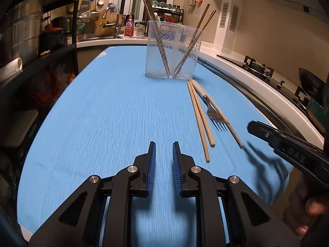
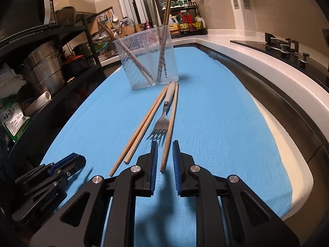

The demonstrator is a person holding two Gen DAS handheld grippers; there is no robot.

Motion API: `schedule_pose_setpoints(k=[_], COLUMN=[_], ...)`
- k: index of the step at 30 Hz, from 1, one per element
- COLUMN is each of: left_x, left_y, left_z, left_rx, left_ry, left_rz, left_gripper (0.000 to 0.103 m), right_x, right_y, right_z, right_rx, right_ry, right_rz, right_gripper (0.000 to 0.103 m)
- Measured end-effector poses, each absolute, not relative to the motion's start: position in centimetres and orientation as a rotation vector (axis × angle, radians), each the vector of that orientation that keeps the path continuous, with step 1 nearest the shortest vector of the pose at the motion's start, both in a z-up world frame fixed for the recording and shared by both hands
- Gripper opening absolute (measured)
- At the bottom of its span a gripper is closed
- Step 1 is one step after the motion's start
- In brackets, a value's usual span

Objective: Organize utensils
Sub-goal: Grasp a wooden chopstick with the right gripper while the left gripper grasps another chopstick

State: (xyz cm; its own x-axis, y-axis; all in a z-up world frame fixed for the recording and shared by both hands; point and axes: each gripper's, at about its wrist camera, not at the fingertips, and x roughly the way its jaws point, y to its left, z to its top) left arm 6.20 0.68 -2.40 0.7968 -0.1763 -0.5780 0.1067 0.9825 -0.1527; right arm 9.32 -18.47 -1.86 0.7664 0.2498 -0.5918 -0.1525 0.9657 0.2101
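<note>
— Where's the chopstick [image 2: 169, 127]?
— On the blue surface [image 2: 216, 113] beside the fork [image 2: 162, 121]; my right tongs [image 2: 165, 154], parted and empty, straddle its near end.
— Handling?
— Light, stiff, likely rolls; I'd pinch near that end.

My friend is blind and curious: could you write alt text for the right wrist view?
The open right tool straddles the near end of a single chopstick on a blue cloth. A fork and two more chopsticks lie beside it, before a clear container holding chopsticks.
</note>
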Motion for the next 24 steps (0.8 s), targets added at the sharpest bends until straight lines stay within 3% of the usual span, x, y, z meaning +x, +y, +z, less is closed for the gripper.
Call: schedule_pose_setpoints(k=[1,7,11,13,24], left_x=[6.2,6.6,6.8,7.0,7.1], left_y=[0.8,0.3,-0.6,-1.0,-4.5], left_z=[-2.4,-2.0,-2.0,-2.1,-3.2], left_rx=[-0.113,-0.107,-0.108,-0.107,-0.037], left_ry=[0.631,0.622,0.629,0.633,0.651], left_rz=[-0.157,-0.180,-0.207,-0.218,-0.263], left_gripper=[0.017,0.017,0.017,0.018,0.020], right_x=[9.7,10.5,10.6,10.6,8.8], right_y=[-18.2,-17.4,-18.3,-18.9,-21.4], right_z=[-2.1,-3.5,-3.6,-3.6,-3.6], right_rx=[0.145,0.093,0.103,0.106,0.114], right_ry=[0.674,0.724,0.732,0.735,0.719], right_rz=[0.224,0.194,0.158,0.144,0.085], right_gripper=[0.026,0.026,0.015,0.005,0.005])
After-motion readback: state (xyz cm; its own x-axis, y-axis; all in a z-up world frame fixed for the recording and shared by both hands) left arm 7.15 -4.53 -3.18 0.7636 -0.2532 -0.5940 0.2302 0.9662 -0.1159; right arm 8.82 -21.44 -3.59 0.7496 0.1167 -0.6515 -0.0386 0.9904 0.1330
